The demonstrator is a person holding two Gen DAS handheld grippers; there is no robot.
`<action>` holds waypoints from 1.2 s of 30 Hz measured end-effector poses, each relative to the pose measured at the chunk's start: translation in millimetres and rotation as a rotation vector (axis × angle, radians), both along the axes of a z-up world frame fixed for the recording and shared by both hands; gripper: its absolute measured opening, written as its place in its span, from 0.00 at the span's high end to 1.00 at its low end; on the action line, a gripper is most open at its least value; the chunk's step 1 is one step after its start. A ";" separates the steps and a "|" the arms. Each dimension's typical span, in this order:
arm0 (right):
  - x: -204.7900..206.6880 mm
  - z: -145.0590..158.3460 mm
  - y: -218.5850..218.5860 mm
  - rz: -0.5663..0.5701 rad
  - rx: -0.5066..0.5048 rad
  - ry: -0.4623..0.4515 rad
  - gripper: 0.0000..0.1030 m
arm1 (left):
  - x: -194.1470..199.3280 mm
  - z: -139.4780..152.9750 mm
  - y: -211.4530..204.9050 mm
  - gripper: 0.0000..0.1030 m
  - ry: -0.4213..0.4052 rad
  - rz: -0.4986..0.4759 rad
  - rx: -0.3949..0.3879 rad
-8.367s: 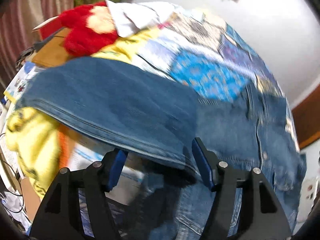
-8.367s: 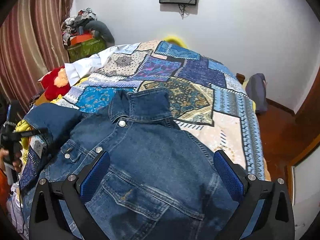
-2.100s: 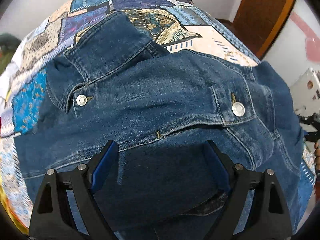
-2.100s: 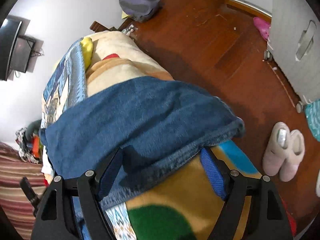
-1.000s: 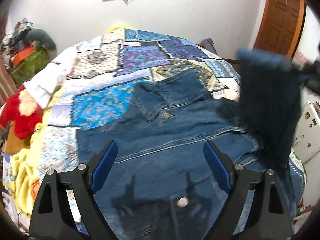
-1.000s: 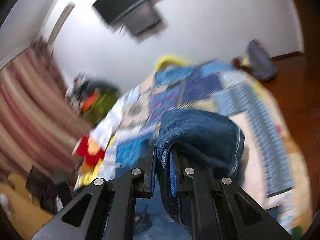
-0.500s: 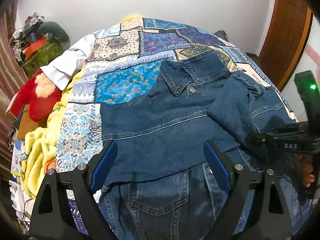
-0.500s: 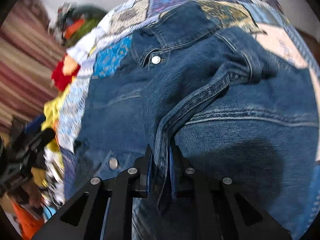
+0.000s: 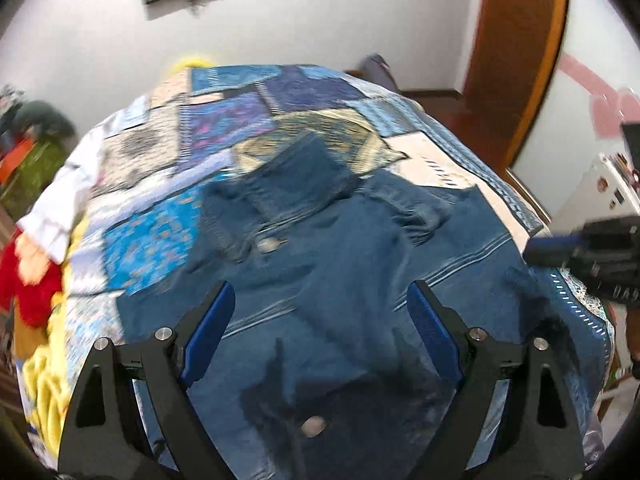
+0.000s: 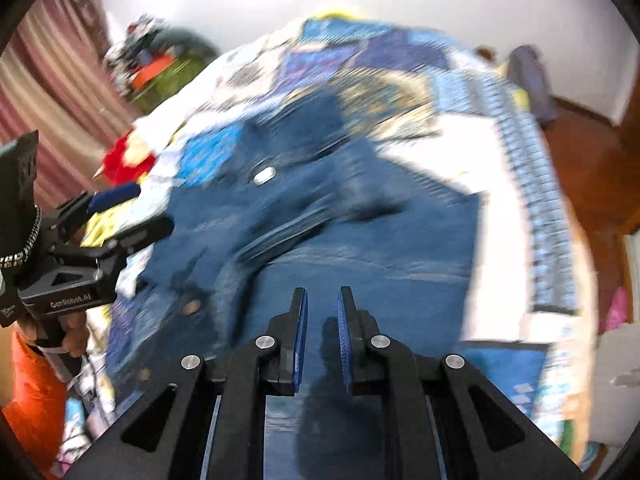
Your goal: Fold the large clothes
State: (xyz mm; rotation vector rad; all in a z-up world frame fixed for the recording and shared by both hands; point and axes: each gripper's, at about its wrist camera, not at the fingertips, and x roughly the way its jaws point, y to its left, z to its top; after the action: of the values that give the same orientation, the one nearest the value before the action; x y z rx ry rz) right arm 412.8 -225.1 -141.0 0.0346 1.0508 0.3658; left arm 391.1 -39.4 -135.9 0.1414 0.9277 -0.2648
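Left gripper [image 9: 318, 322]: jaws spread wide, holding nothing, hovering above the jacket [image 9: 340, 280]. Jacket lying on the quilt [image 9: 240, 120] straight ahead and below, collar at the far end, one sleeve folded in across the chest. Red toy [image 9: 24, 280] far off to the left at the bed edge. Right gripper [image 10: 322, 316]: jaws narrowed to a slim gap with nothing between them, poised over the near denim, blurred by motion. Wooden floor [image 10: 592, 168] off to its right.
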 end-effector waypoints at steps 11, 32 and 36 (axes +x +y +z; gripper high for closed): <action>20.4 -20.2 -78.8 -0.174 -0.013 0.000 0.90 | 75.0 -63.1 -96.5 0.16 0.171 -0.145 0.071; 33.4 -35.9 -70.6 -0.158 0.049 0.044 0.90 | 66.9 43.2 -26.0 0.82 -0.086 -0.009 -0.062; 32.7 -27.7 -56.8 -0.142 0.032 0.019 0.90 | 34.7 82.3 48.8 0.82 -0.149 0.084 -0.121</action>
State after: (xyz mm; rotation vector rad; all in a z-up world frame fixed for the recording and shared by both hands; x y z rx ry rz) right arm 445.4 -281.9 -168.6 0.1413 1.0542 0.2539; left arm 425.8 9.4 -53.6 0.0099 0.7656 -0.2291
